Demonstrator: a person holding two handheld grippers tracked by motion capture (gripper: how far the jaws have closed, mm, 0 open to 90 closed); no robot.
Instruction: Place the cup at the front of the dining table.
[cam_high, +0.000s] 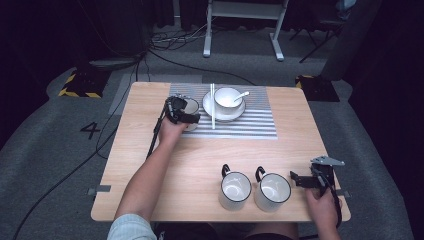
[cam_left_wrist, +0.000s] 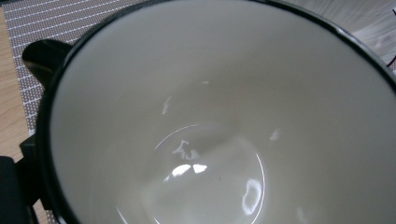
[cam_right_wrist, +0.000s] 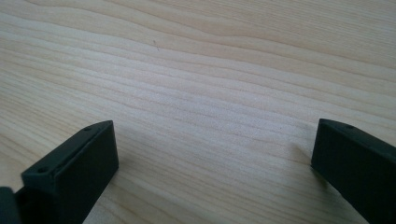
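From above, the left gripper (cam_high: 181, 113) sits at a white cup (cam_high: 190, 106) on the striped mat (cam_high: 250, 125) at the table's (cam_high: 150, 150) far side. Its own camera looks into that cup (cam_left_wrist: 224, 121); whether its jaws grip cannot be told. The right gripper (cam_right_wrist: 215, 154), near right, has its jaws spread over bare wood.

High view: above near edge, facing 12 o'clock, down on table (cam_high: 200, 165). Left gripper view: right over cup (cam_left_wrist: 219, 121). Right gripper view: close on tabletop.

On the table (cam_high: 150, 165), a mat (cam_high: 250, 122) lies at the far side; on it a cup (cam_high: 191, 106) stands left of a saucer (cam_high: 207, 105) (bowl (cam_high: 227, 97) on top). Two mugs (cam_high: 235, 190) stand at the near edge.
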